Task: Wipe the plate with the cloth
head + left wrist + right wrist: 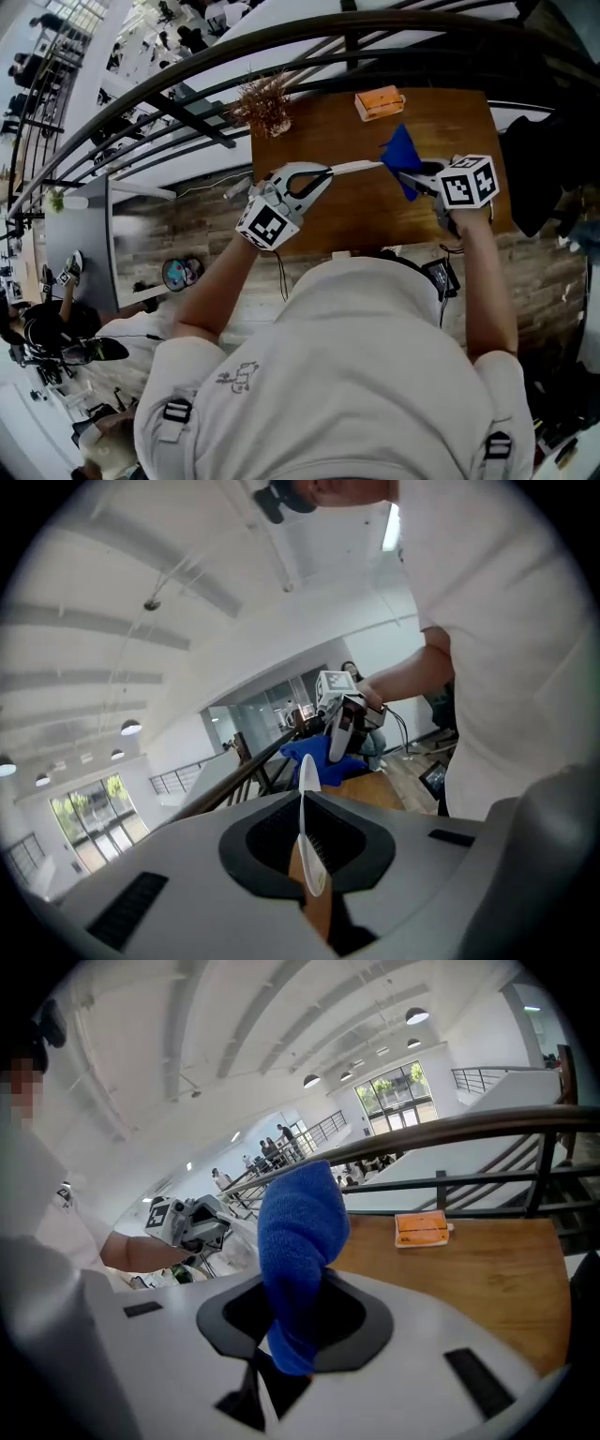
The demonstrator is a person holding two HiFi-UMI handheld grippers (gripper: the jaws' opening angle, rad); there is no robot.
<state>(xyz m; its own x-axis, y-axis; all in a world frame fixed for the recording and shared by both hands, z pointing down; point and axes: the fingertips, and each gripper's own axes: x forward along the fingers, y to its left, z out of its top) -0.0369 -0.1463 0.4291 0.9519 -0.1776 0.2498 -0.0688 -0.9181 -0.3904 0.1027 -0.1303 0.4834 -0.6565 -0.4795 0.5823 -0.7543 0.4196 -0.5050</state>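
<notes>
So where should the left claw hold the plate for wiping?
Grip the plate by its rim, edge-on, from the side away from the blue cloth. The plate is thin and flat. The left claw grips it this way, which leaves both faces free to wipe.

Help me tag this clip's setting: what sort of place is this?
Probably a mezzanine in a large open office: the brown wooden table stands by a dark metal railing over a lower floor, under a high white ceiling with round hanging lamps.
</notes>
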